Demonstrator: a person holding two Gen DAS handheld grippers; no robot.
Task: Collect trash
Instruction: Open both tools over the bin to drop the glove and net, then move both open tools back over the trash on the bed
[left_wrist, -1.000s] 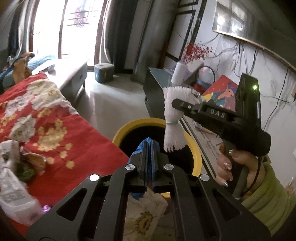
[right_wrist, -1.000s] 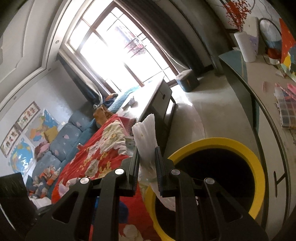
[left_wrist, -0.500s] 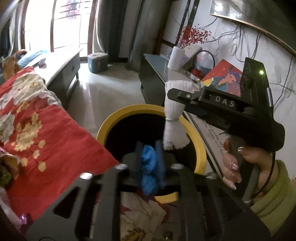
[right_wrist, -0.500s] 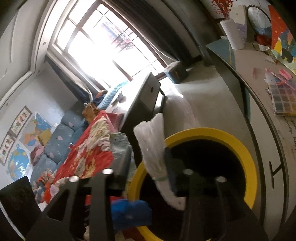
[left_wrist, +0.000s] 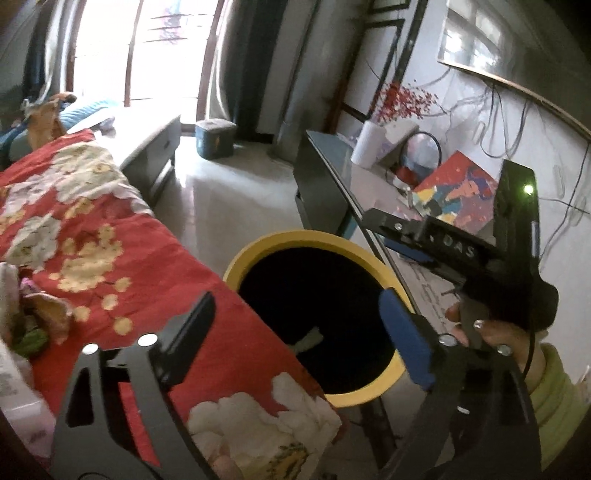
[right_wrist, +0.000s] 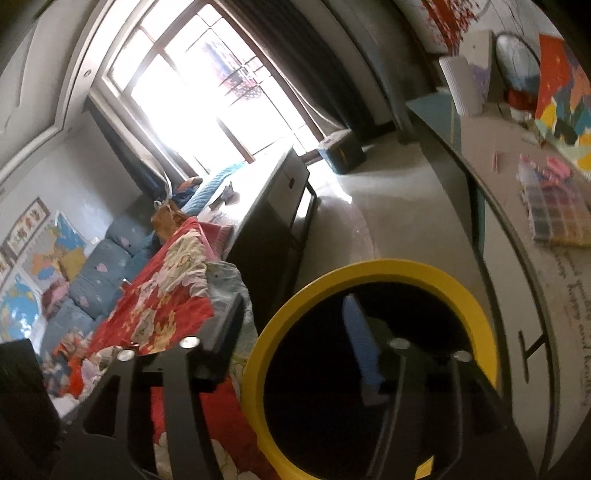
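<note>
In the left wrist view the left gripper (left_wrist: 295, 332) fills the bottom of the frame with its jaws spread wide and nothing between them; one finger sits over the red flowered cloth (left_wrist: 122, 266) at lower left, the other, with a blue pad (left_wrist: 404, 339), hangs over the right side of the bin (left_wrist: 258, 245). The bin is a round one with a yellow rim and a black inside, in the middle of the frame, touching the edge of the cloth. Deep inside it a pale scrap of trash (left_wrist: 309, 339) shows against the dark. More trash, crumpled wrappers (left_wrist: 26, 321), lies on the cloth at the far left edge.

At the right of this view the right gripper (left_wrist: 399, 236) is held in a hand (left_wrist: 491, 332) with a green sleeve, above the bin's right rim. Its jaws stand open and hold nothing.

In the right wrist view the right gripper (right_wrist: 295, 332) points down at the bin (right_wrist: 369, 266), which takes up the lower middle of the frame. The jaws are wide apart and empty, one finger over the cloth (right_wrist: 166, 295) at the left, the blue-padded one over the bin's black mouth. A long worktop (right_wrist: 517, 206) with papers curves along the right side, and a bright window (right_wrist: 207, 88) sits at upper left.
</note>
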